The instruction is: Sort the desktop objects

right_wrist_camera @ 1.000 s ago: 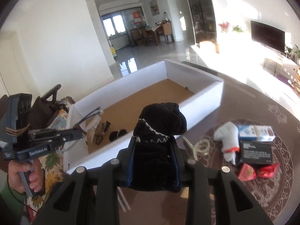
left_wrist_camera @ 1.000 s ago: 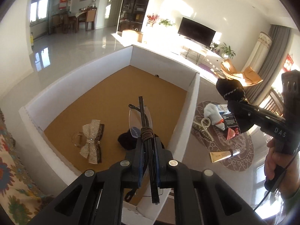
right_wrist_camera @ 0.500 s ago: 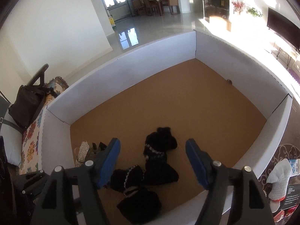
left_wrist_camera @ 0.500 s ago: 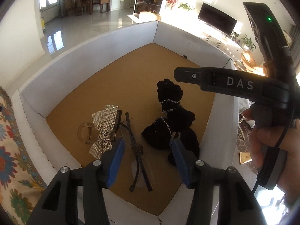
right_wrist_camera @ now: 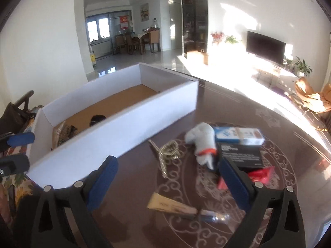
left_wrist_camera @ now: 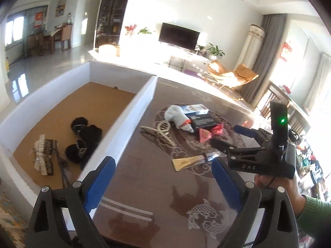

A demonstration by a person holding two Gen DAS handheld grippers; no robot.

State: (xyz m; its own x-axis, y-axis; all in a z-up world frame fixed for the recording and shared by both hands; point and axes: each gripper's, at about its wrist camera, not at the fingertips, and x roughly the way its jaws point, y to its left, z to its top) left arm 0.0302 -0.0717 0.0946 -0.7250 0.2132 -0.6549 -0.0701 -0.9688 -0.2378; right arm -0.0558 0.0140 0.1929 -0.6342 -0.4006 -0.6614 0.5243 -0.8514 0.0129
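Both claws have come away from the white box with jaws wide and nothing in them. A second ago the right held a black sock and the left a pair of glasses; both now lie in the box, so that drop looks done.

The gold tube sits just ahead of the right claw, between its fingers. Beyond lie the hair clip, white glove and small boxes. The left claw hovers over the table, tube just ahead.
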